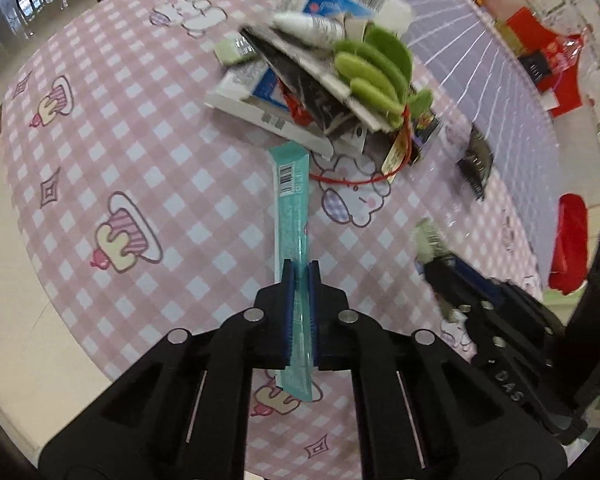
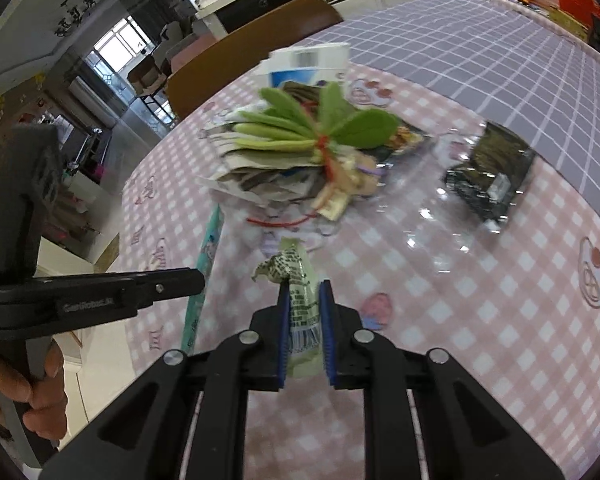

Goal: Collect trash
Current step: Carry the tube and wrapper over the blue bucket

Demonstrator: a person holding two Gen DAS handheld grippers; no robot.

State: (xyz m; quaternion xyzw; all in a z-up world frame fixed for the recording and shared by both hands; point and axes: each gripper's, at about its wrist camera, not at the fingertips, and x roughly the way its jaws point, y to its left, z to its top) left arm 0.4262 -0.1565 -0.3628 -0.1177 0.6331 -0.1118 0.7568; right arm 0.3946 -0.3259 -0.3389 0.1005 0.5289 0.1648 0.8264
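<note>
Now each tool [image 1: 300, 276] [image 2: 305, 292] pinches trash: teal wrapper [image 1: 290, 200], crumpled packet [image 2: 298, 280].

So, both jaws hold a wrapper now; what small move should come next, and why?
Probably carry both pieces over to the trash pile and let go there. The left gripper is shut on the teal wrapper, and the right gripper is shut on the crumpled green wrapper. Both wrappers seem lifted off the tablecloth, with the pile close ahead.
</note>
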